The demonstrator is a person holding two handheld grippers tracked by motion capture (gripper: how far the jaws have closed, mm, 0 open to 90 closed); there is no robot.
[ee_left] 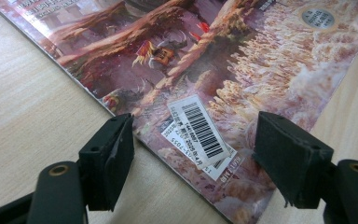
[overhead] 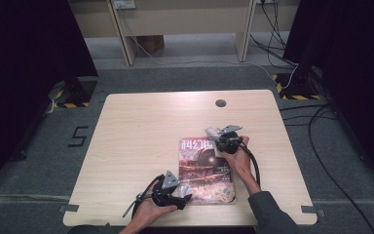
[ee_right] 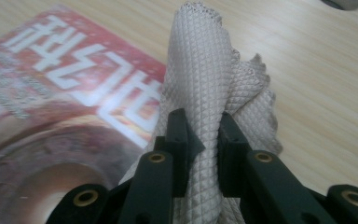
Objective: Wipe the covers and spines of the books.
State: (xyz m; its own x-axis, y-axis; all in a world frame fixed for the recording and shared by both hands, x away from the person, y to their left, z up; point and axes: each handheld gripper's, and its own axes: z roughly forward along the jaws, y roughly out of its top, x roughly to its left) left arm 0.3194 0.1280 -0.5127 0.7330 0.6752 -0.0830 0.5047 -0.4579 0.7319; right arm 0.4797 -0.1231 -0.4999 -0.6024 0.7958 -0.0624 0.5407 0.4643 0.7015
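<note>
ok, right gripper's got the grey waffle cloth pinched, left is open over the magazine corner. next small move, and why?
Probably lower the left gripper so its open jaws press down on the glossy red-covered magazine near the barcode sticker, holding it still. The right gripper is shut on the grey waffle-textured cloth at the cover's title end, seemingly set to wipe, and nothing visibly pins the magazine to the pale wooden table.

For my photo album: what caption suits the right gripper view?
Right tongs pinching a bunched waffle-weave cloth over a red magazine on a wooden table.
</note>
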